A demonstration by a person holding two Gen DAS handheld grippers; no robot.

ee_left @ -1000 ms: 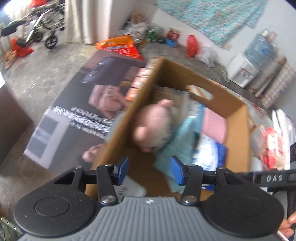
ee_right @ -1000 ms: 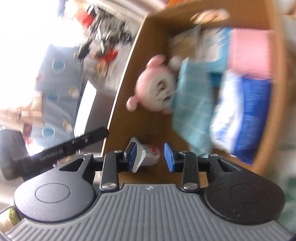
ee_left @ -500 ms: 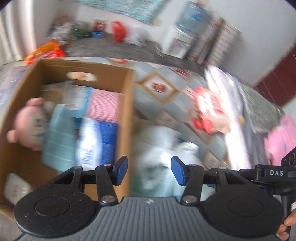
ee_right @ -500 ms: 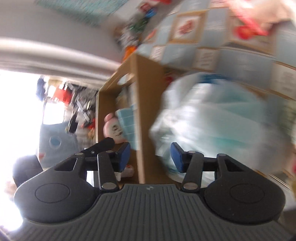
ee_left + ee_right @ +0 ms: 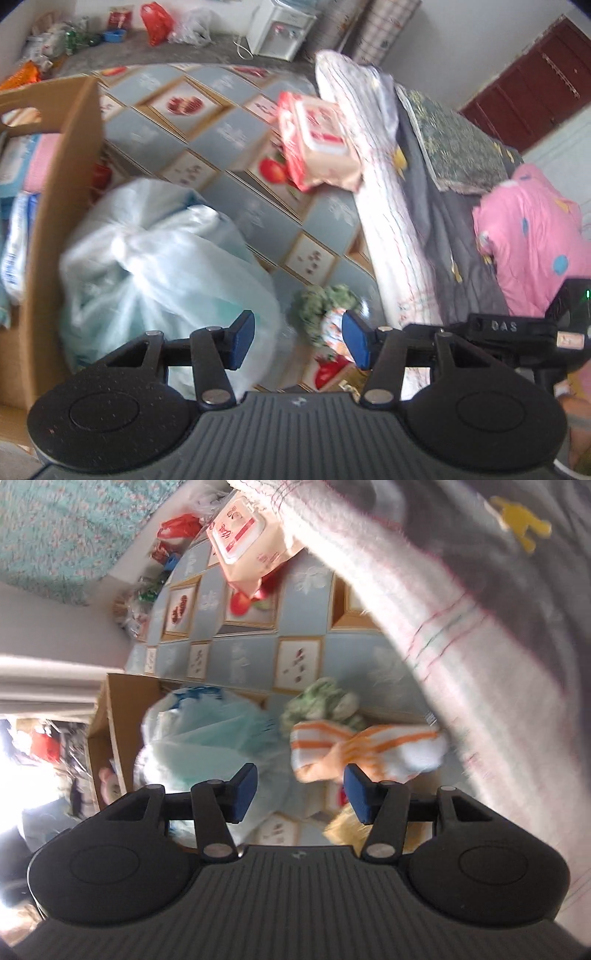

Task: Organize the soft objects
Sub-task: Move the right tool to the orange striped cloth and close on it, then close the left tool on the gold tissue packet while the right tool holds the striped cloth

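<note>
A brown cardboard box [image 5: 62, 173] stands at the left with soft packs inside; it also shows in the right wrist view [image 5: 118, 716]. A pale plastic bag of soft goods [image 5: 159, 266] lies beside it on the patterned mat, also in the right wrist view [image 5: 207, 738]. A green fuzzy item [image 5: 325, 299] and an orange-striped cloth [image 5: 354, 749] lie near it. A red and white wipes pack [image 5: 317, 144] rests further off. My left gripper [image 5: 298, 339] is open and empty above the mat. My right gripper [image 5: 300, 792] is open and empty, just short of the striped cloth.
A white striped towel [image 5: 376, 184] and grey quilt [image 5: 454, 221] lie along the right, with a pink blanket [image 5: 532, 236] beyond. A water dispenser [image 5: 277, 33] and bags stand by the far wall. The right gripper's body [image 5: 517, 332] shows at the right.
Both grippers have swung away from the box interior to the right, over the mat. The plastic bag, striped cloth and green item have come into view. Both stay open.
</note>
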